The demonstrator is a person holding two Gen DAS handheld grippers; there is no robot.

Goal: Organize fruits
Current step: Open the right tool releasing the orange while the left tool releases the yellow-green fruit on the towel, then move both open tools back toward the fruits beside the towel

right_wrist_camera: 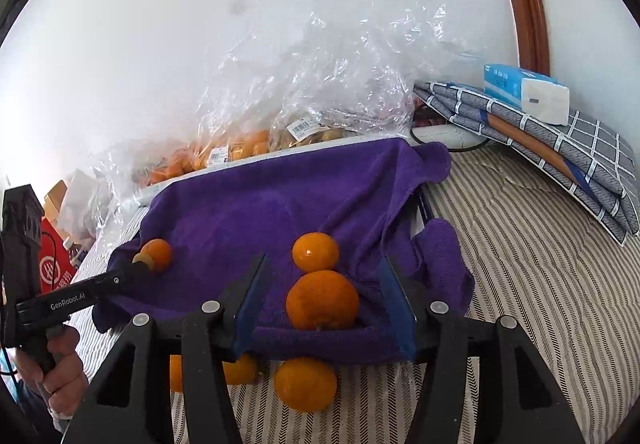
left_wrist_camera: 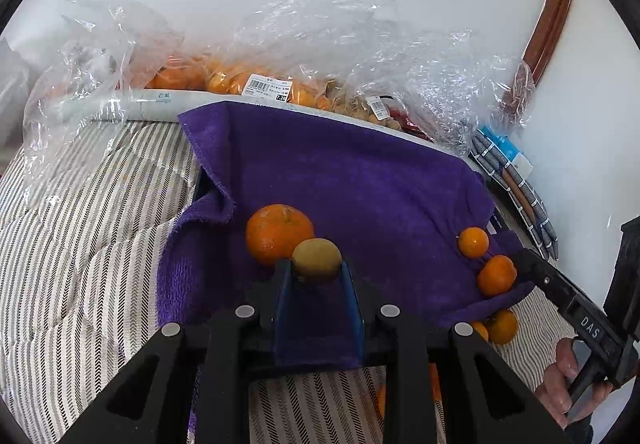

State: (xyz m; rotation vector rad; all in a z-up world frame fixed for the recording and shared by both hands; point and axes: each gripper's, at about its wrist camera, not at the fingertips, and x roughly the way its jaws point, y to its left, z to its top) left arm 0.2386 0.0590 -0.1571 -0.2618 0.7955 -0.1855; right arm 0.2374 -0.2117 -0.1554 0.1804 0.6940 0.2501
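A purple towel (left_wrist_camera: 360, 184) (right_wrist_camera: 280, 204) lies spread over a box on the striped bed. My left gripper (left_wrist_camera: 316, 270) is shut on a small yellow-brown fruit (left_wrist_camera: 316, 256), just in front of a large orange (left_wrist_camera: 279, 234). In the right wrist view that left gripper (right_wrist_camera: 142, 263) comes in from the left, beside the same orange (right_wrist_camera: 160, 253). My right gripper (right_wrist_camera: 323, 259) stands open. An orange (right_wrist_camera: 322, 300) rests on the towel between its fingers (right_wrist_camera: 250, 288), touching neither. A smaller orange (right_wrist_camera: 316, 252) sits just beyond. Two oranges (right_wrist_camera: 305, 384) lie on the bed under the gripper.
Clear plastic bags of oranges (left_wrist_camera: 224, 80) (right_wrist_camera: 240, 148) and other small fruit line the wall at the back. Folded grey checked bedding (right_wrist_camera: 560, 148) with a tissue pack (right_wrist_camera: 524, 92) lies at the right. The striped bed cover (left_wrist_camera: 80, 244) surrounds the towel. A hand (left_wrist_camera: 568, 384) holds the right gripper.
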